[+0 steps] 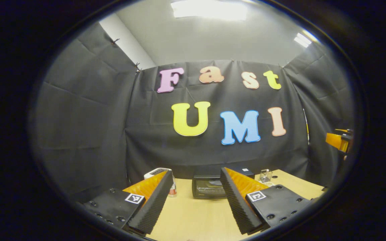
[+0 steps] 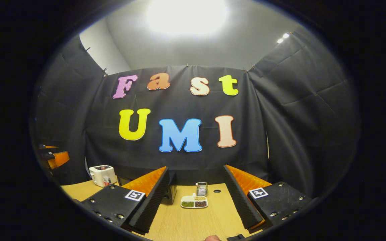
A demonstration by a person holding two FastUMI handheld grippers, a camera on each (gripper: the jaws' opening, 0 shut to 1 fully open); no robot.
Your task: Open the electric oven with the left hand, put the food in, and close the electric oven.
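Left gripper view: left gripper [image 1: 196,197] held above the table [image 1: 186,221], fingers wide apart, nothing between them. The oven [image 1: 209,187] sits straight ahead in the gap between the fingertips, set slightly toward the right finger, well beyond the tips; its door faces the fingers and looks shut (glare on the glass, interior not readable). A white toaster [image 1: 156,173] stands behind the left fingertip.

Right gripper view: right gripper [image 2: 196,197] also spread wide, empty. The food tray [image 2: 194,202] lies ahead between the tips, long axis crosswise to the fingers. The oven's dark corner [image 2: 170,194] peeks past the left finger.

Judgement: the oven is squarely before the left gripper, the tray before the right. Door shut, food outside on the table.
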